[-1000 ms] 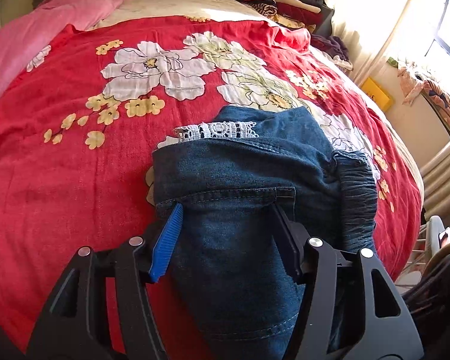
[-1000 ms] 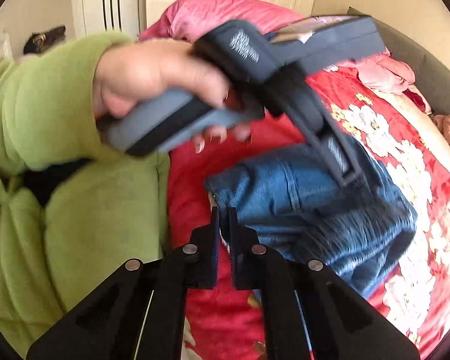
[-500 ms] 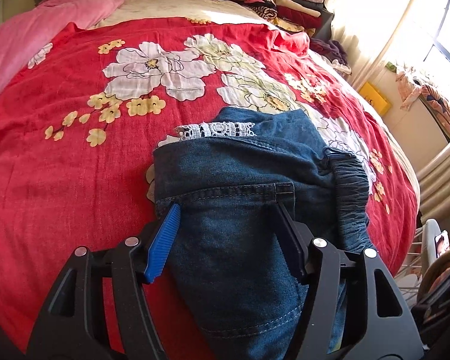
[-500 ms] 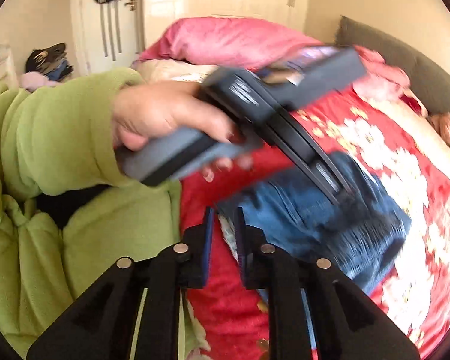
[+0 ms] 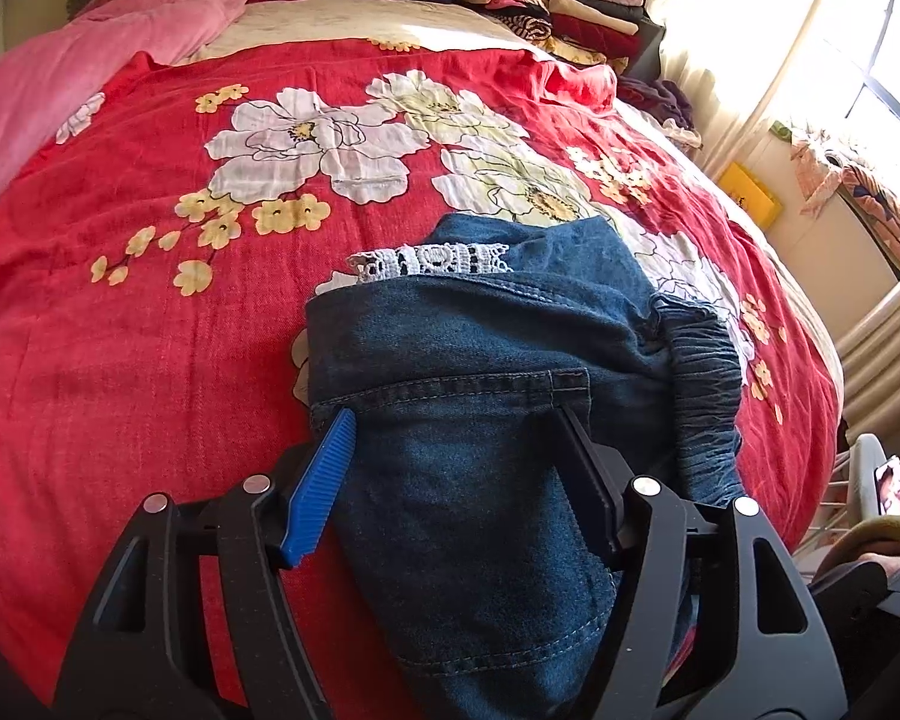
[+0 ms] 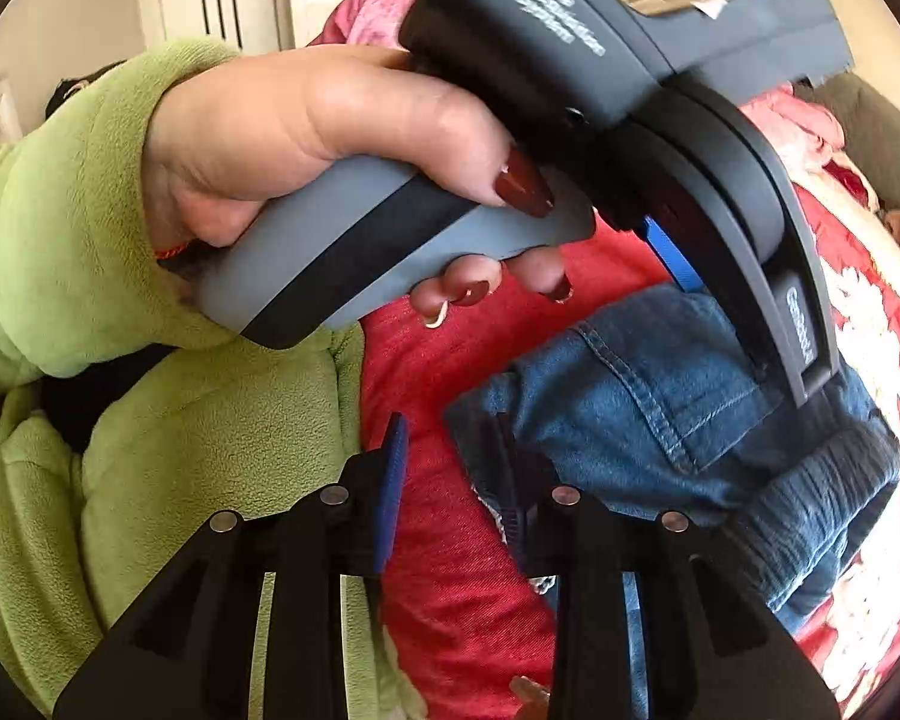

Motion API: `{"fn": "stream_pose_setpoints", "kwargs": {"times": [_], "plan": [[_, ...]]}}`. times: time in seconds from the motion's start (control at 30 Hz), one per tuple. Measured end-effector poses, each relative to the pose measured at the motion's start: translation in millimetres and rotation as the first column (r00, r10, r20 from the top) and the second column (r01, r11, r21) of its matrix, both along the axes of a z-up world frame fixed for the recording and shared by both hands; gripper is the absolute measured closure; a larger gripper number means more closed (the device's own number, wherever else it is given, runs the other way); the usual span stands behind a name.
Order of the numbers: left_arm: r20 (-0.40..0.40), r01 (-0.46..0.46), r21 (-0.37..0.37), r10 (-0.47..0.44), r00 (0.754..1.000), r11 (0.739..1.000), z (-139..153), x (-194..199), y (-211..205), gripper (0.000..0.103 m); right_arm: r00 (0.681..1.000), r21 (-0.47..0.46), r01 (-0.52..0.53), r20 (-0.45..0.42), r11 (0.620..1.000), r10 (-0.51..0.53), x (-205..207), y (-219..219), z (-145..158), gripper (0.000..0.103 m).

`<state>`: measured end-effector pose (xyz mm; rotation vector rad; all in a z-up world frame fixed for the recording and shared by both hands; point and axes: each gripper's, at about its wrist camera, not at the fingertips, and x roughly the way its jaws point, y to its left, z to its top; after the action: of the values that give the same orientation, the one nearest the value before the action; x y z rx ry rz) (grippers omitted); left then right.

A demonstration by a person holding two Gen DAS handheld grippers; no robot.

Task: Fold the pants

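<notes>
Denim pants (image 5: 486,420) folded; only right view shows hand (image 6: 306,138).

Folded pants (image 5: 480,420) lie on the bedspread (image 5: 150,360) near the bed's near edge, waistband (image 5: 705,384) on the right side, lace trim (image 5: 429,259) poking out at the far fold. Left hand-held gripper (image 5: 453,462) straddles the pants' near part — one finger each side. Pile of folded clothes (image 5: 546,6) at the far right corner, blanket (image 5: 120,42) at far left. Right hand-held gripper (image 6: 450,474) sits at the pants' edge — the person's sleeve (image 6: 60,210) on its left.
</notes>
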<state>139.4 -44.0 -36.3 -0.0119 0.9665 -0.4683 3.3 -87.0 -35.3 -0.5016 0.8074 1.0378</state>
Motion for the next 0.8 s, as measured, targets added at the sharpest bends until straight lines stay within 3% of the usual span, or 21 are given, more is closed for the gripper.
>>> {"fn": "stream_pose_setpoints", "kwargs": {"times": [0.17,0.6,0.8], "plan": [[0.003,0.001,0.002,-0.001,1.000,1.000,0.0,-0.1,-0.1,0.043,1.000,-0.004,-0.003,0.005,1.000,0.003,-2.8,-5.0,8.2,0.075],[0.025,-0.021,0.006,0.020,0.999,1.000,9.1,-9.1,3.0,0.038,0.996,0.100,0.074,-0.047,0.992,-0.070,-6.1,-48.4,47.8,0.074],[0.052,-0.034,-0.003,0.034,0.998,0.999,20.2,-17.7,7.1,0.032,0.990,0.150,0.138,-0.050,0.979,-0.132,-10.0,-62.9,60.2,0.064]]}}
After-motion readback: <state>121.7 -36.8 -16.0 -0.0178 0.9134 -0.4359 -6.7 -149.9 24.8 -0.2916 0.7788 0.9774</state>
